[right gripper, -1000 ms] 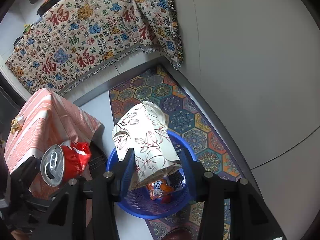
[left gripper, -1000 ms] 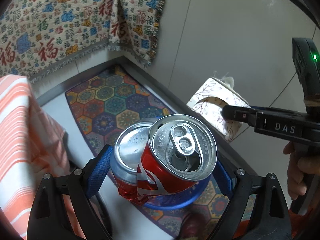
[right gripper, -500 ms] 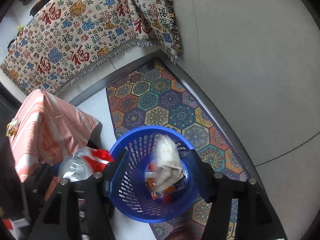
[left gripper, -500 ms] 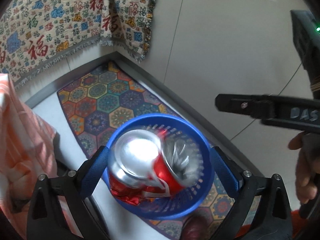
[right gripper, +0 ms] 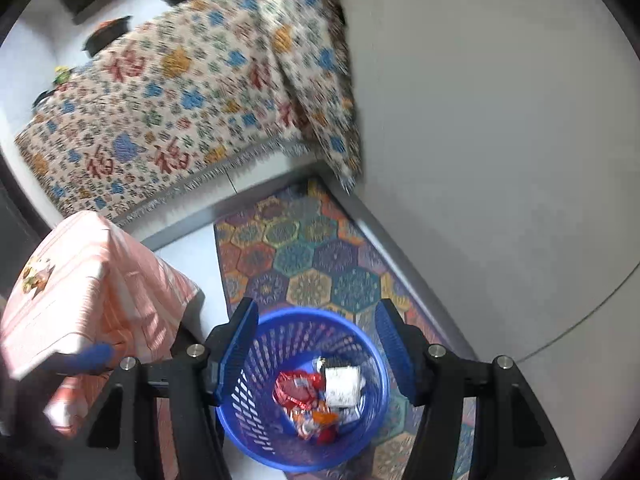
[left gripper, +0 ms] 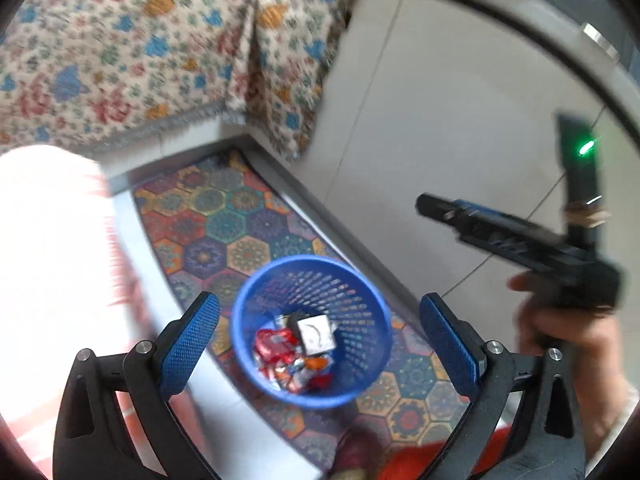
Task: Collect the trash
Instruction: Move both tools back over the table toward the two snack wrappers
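- The blue basket (left gripper: pixel 362 390) (right gripper: pixel 360 436) stands on the patterned rug (left gripper: pixel 224 216) (right gripper: pixel 320 256), near the rug's long edge that runs beside the grey floor border, and it is upright with its mouth open to both cameras.
- Inside the basket, at its bottom, lies the trash: a crushed red can (left gripper: pixel 274 342) (right gripper: pixel 298 388) towards the left, a white floral-printed box (left gripper: pixel 316 332) (right gripper: pixel 342 386) just beside it on the right, and small orange and silver wrappers (left gripper: pixel 304 368) (right gripper: pixel 316 420) under and in front of them.
- The can and the box touch or overlap; the wrappers are too small and blurred to tell apart.
- The left gripper (left gripper: pixel 320 344) hangs above the basket with its blue pads spread wide, one to each side of the basket's rim, and nothing sits between them.
- The right gripper (right gripper: pixel 316 352) (left gripper: pixel 424 202) is also above the basket; its blue pads stand moderately apart, roughly over the rim's two sides, and they grip nothing.
- In the left wrist view the right gripper shows from the side, at the right edge, with a hand (left gripper: pixel 560 332) around its handle and a green light on its upright part.
- A pink-striped cloth-covered block (right gripper: pixel 84 292) (left gripper: pixel 48 248) stands at the rug's left side, near the basket; in the left wrist view it is washed out and blurred.
- A fringed cream cloth with red characters and blue and orange motifs (left gripper: pixel 132 48) (right gripper: pixel 180 92) hangs beyond the rug's far end.
- Pale grey floor tiles (left gripper: pixel 440 120) (right gripper: pixel 500 140) fill the area to the right of the rug.
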`<state>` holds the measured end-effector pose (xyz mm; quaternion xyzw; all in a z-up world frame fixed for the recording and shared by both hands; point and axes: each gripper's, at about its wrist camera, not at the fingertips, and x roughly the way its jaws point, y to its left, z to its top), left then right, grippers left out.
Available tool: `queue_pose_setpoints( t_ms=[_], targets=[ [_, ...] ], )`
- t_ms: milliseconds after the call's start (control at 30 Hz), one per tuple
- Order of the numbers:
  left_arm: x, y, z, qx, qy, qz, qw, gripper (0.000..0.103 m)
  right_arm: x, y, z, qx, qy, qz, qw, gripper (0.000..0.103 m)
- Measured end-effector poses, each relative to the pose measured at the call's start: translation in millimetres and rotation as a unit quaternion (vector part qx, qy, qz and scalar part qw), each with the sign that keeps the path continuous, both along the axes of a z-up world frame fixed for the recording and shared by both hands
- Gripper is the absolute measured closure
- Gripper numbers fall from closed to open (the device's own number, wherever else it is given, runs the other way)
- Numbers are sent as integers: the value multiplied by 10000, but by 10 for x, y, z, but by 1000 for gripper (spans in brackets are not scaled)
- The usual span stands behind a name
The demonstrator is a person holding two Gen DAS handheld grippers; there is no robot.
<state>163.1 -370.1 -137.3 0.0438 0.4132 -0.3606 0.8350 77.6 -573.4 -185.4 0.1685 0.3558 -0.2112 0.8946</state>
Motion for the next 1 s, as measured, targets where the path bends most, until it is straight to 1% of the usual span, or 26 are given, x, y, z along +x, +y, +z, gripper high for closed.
queue_pose_setpoints(
  t_ms=[67, 133, 200, 267, 300, 367, 400, 433, 500, 567, 600, 633, 700, 767, 800, 833, 967, 1000],
  targets=[
    [-78, 378, 204, -57, -25, 171, 9998, 1, -5, 174, 98, -165, -120, 146, 9997, 41],
    [-91, 805, 321, 4, -26, 479, 9988, 1, 3, 419, 169, -288, -210, 328, 9988, 41],
    [-59, 1246, 316, 219, 13, 823, 9964, 1, 45, 738, 219, -337, -278, 574, 9974, 41],
    [-1, 1640, 235, 537, -53, 1208, 9912, 1, 119, 1126, 263, -385, -293, 923, 9946, 40],
    [41, 1819, 185, 709, -104, 1418, 9873, 1, 154, 1295, 280, -405, -287, 1089, 9928, 40],
    [158, 2231, 34, 1049, -198, 1944, 9751, 1, 267, 1792, 318, -437, -278, 1641, 9851, 41],
    [234, 2445, -40, 1176, -262, 2236, 9672, 1, 326, 2072, 330, -482, -267, 1946, 9793, 40],
    [312, 2617, -111, 1284, -305, 2501, 9592, 1, 366, 2274, 319, -518, -239, 2139, 9752, 39],
    [476, 2937, -255, 1398, -294, 2927, 9455, 1, 515, 2787, 263, -482, -112, 2621, 9638, 37],
    [614, 3142, -369, 1439, -204, 3178, 9370, 1, 679, 3153, 162, -401, 51, 2910, 9559, 37],
    [691, 3240, -417, 1431, -166, 3268, 9340, 1, 759, 3297, 112, -411, 160, 2993, 9531, 37],
    [751, 3308, -443, 1431, -149, 3328, 9320, 1, 862, 3442, 55, -440, 271, 3061, 9506, 37],
    [857, 3430, -462, 1253, -33, 3376, 9329, 1, 1085, 3697, -81, -515, 514, 3201, 9446, 37],
    [934, 3467, -441, 1311, -121, 3427, 9302, 1, 1240, 3846, -176, -619, 678, 3239, 9416, 37],
    [981, 3477, -455, 1365, -74, 3394, 9307, 1, 1307, 3900, -205, -705, 720, 3235, 9408, 34],
    [1018, 3483, -475, 1353, -14, 3369, 9318, 0, 1339, 3940, -209, -802, 677, 3231, 9405, 34],
    [1059, 3494, -458, 1340, -17, 3337, 9331, 0, 1492, 4036, -209, -768, 709, 3199, 9417, 34],
    [1065, 3498, -456, 1341, -18, 3329, 9334, 0, 1517, 4063, -219, -780, 696, 3186, 9421, 33]
  ],
)
